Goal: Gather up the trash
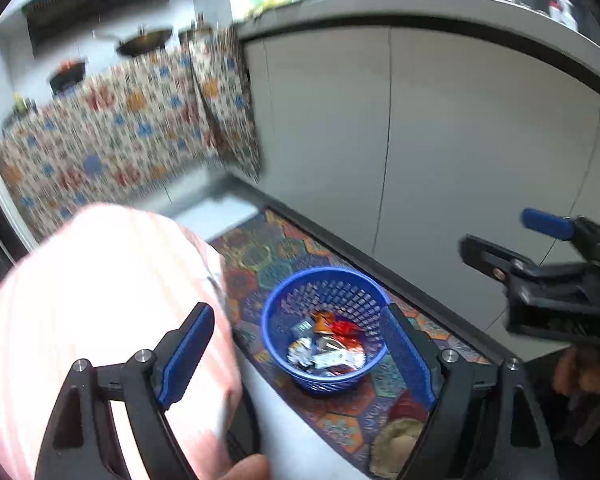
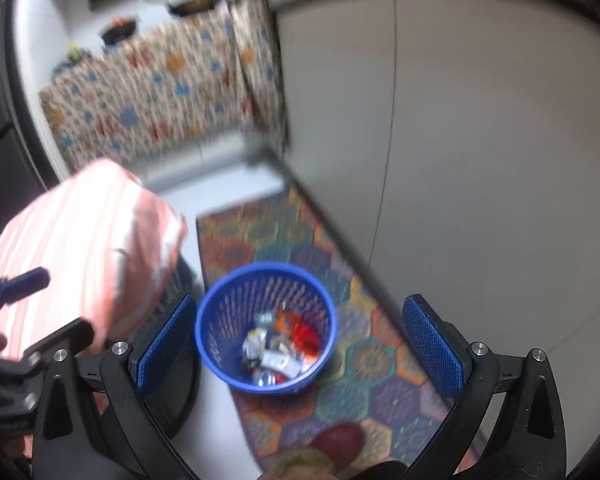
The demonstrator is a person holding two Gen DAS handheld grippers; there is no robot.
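Both views are blurred, and no writing on the wrappers (image 1: 326, 344) can be read: only foil silver, orange and red show, with a white label too smeared to make out. They lie in the bottom of the blue basket (image 1: 272, 320), which stands on a hexagon-patterned mat (image 1: 260, 248) on the floor, below and ahead of both sets of jaws. The left gripper (image 1: 296, 356) has its blue-padded jaws spread wide with nothing pressed between them; the basket shows through the gap, well beneath the pads. The right gripper (image 2: 302, 344) also stands wide open and holds nothing, the basket lying lower in its gap, nearer its left pad. To the right of both jaws runs a pale cabinet front (image 1: 440, 140) with a dark base edge along the mat, near the basket's far side. To the left of the jaws hangs a pink striped garment (image 2: 80, 240), worn by the person, close to the left gripper's left pad. Beyond the basket the mat and grey floor (image 2: 220, 192) lie open up to a patterned curtain (image 1: 112, 132).
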